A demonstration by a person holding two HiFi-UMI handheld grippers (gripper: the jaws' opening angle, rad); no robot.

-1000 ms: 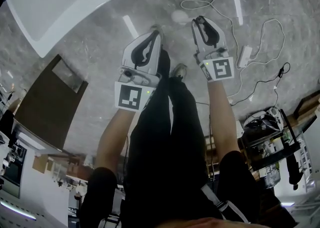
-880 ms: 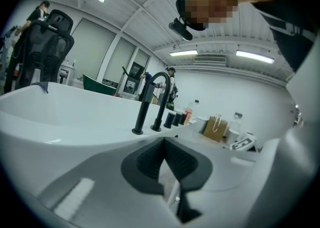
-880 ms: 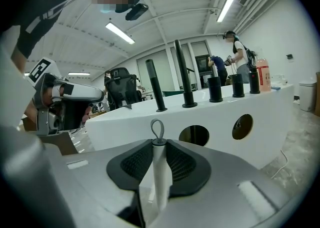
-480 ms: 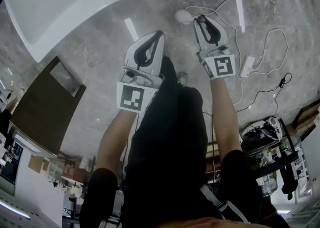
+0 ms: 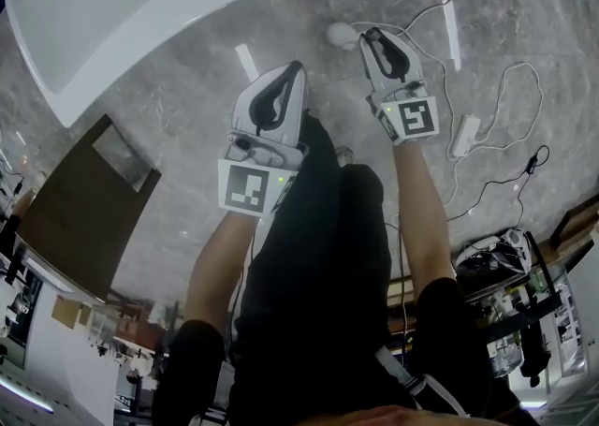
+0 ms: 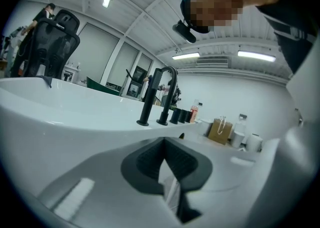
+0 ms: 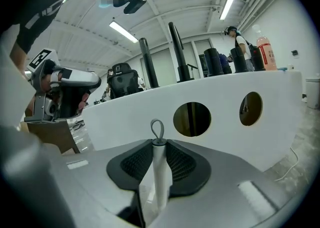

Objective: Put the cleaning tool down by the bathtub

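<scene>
Ideally, with the right claw (image 5: pixel 376 39) clamped on the white cleaning tool (image 7: pixel 160 172), near the bathtub (image 5: pixel 140 12) wall at the head view's top, and the left claw (image 6: pixel 163 144) closed and empty, lower it gently onto the floor (image 5: pixel 187 106) before letting go.

No word, number or brand name can be read anywhere. A black-and-white square code pattern is borne by the white marker cube of the left gripper (image 5: pixel 298 68), on the cube face (image 5: pixel 248 187) turned to the head camera. A like pattern is borne by the white marker cube of the right gripper (image 5: pixel 372 36), on its upper face (image 5: pixel 416 120). Both are made up of blocks only, without letters. A label is carried by the pink-orange plastic bottle (image 7: pixel 265 51) in the right gripper view, but its print is too small to be made out.
</scene>
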